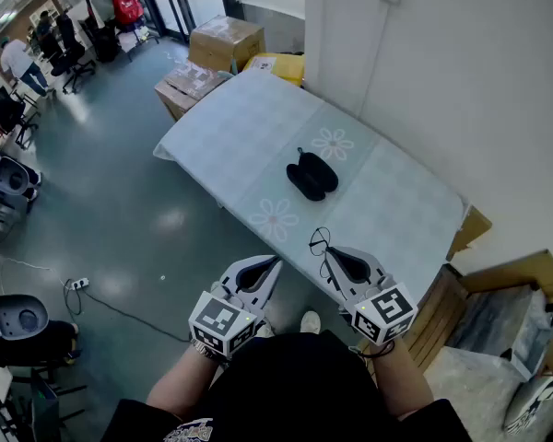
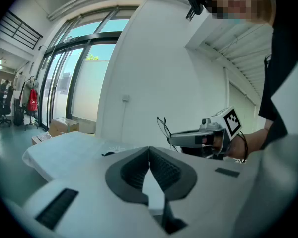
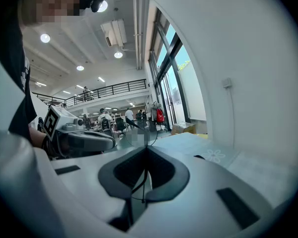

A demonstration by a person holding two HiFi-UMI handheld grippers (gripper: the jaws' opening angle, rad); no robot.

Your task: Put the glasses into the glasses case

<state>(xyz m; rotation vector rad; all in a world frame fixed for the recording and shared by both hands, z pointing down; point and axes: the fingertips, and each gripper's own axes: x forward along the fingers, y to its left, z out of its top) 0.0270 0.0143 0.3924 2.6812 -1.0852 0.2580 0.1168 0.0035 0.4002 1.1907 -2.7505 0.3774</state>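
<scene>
Glasses (image 1: 320,240) of thin dark wire sit above the table's near edge. The smooth white left gripper (image 1: 275,261) has its ribbed jaws pressed together, empty. A rounded black glasses case (image 1: 311,175) lies mid-table on the pale, flower-printed tablecloth (image 1: 230,127). The right gripper (image 1: 327,251) pinches the wire frame.

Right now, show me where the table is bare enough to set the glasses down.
The table is bare at its far-left end, between the case and the boxes, and at its right end, between the case and the wall. Only the middle is taken, by the case.
</scene>
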